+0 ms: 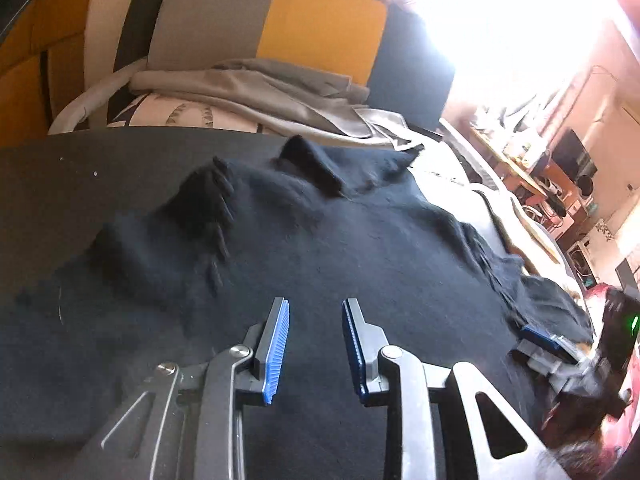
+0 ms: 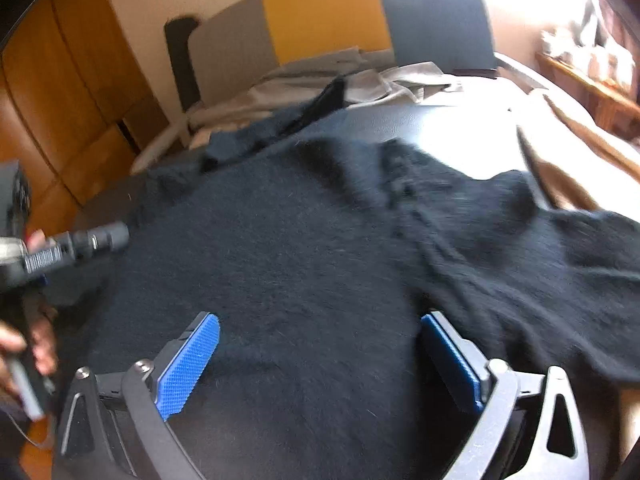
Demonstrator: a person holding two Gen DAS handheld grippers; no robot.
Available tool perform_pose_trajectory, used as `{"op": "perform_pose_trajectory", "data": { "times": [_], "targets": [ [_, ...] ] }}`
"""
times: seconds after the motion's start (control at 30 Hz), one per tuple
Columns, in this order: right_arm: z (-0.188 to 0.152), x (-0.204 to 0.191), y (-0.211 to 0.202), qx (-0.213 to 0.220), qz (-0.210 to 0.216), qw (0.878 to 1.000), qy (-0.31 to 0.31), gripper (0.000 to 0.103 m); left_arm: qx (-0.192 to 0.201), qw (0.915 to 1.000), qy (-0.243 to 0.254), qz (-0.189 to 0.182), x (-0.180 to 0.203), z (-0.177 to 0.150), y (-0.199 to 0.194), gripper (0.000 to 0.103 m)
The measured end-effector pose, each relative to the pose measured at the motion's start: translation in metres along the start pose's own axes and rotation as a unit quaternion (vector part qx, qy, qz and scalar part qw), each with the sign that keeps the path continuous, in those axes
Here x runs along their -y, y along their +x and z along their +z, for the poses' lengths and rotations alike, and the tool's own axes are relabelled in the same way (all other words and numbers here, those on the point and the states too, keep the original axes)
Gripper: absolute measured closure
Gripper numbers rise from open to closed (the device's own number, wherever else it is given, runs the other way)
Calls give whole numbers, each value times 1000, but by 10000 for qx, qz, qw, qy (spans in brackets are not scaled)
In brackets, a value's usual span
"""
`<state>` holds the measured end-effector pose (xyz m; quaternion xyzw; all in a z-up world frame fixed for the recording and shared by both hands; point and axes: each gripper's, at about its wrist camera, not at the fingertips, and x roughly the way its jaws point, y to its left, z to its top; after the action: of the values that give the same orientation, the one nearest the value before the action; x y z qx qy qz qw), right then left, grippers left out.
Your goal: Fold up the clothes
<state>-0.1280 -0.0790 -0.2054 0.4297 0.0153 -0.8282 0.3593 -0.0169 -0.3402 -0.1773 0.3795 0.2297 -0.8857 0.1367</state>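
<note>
Hovering open, both tools overlook the sweater's [image 2: 304, 248] rumpled edges.

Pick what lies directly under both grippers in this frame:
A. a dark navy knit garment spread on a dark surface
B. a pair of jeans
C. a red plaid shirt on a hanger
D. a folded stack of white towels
A: the dark navy knit garment fills the space beneath the open left gripper and the open right gripper.
</note>
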Motion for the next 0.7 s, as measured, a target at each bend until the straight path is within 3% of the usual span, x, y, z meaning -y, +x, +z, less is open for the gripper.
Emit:
{"op": "perform_pose_trajectory", "data": {
  "times": [0.1, 0.17, 0.3, 0.43, 0.57, 0.67, 0.7],
  "targets": [
    [-18, 45, -49, 300, -67, 9960, 833, 4, -124, 9998, -153, -75, 6, -34, -10, 76],
    [-32, 74, -80, 453, -219, 9901, 1311, 4, -157, 9998, -75, 102, 12, -54, -15, 76],
    [-66, 129, -150, 884, -648, 9695, 2191, 4, -145, 9989, 266, 366, 27, -71, -25, 76],
    [-85, 159, -197, 1174, -1154, 9522, 2573, 4, -170, 9971, 598, 444, 51, -67, -24, 76],
    [-96, 178, -218, 1071, -1486, 9473, 2629, 3, -188, 9946, 983, 288, 89, -47, -5, 76],
    [-103, 205, -241, 1518, -1349, 9333, 2963, 3, -152, 9910, 1311, 224, 116, -38, 14, 76],
    [-106, 219, -252, 1772, -1279, 9230, 3167, 3, -154, 9899, 1394, 206, 124, -36, 21, 76]
  ]
}}
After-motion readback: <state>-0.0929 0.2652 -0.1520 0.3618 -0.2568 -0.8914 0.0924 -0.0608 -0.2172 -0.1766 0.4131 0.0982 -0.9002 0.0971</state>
